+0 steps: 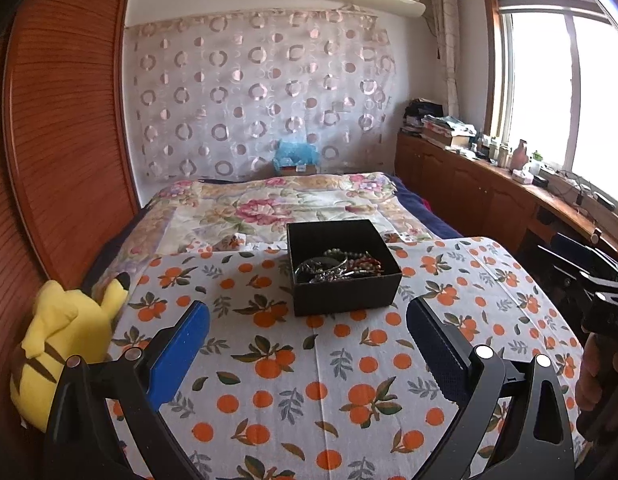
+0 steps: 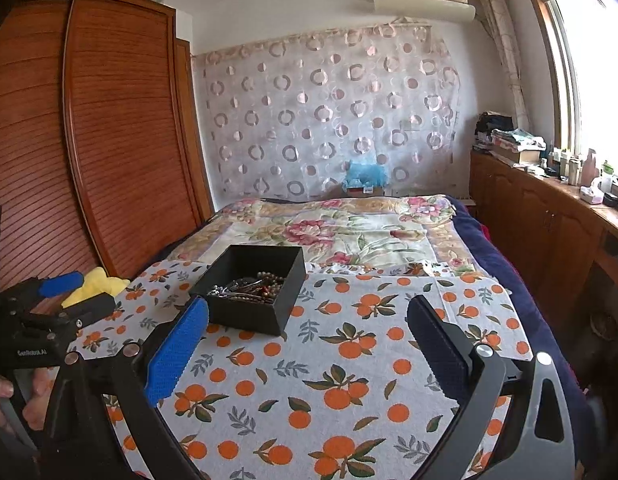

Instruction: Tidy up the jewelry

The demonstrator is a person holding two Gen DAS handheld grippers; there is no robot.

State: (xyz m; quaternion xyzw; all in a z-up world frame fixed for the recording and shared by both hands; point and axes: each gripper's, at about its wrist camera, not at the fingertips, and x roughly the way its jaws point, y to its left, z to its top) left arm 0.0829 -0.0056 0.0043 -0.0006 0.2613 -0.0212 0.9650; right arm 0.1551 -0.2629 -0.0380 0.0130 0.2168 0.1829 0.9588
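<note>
A black open box [image 1: 343, 268] [image 2: 251, 288] stands on the orange-print cloth [image 1: 293, 376] [image 2: 349, 380] and holds a tangle of jewelry [image 1: 337, 266] [image 2: 249, 288], with beads and metal chains. My left gripper [image 1: 309, 324] hangs open just short of the box, nothing between its blue pads. In the right wrist view my right gripper [image 2: 309, 320] is open too and empty, with the box ahead and left of its left pad. The left gripper [image 2: 75, 292] also shows at that view's left edge, held by a hand [image 2: 13, 396].
A yellow plush toy [image 1: 65, 344] [image 2: 95, 284] lies at the cloth's left edge against a wooden wardrobe [image 1: 57, 140]. A floral quilt [image 1: 277, 204] covers the bed beyond the box. A wooden counter [image 1: 489, 184] with clutter runs under the window on the right.
</note>
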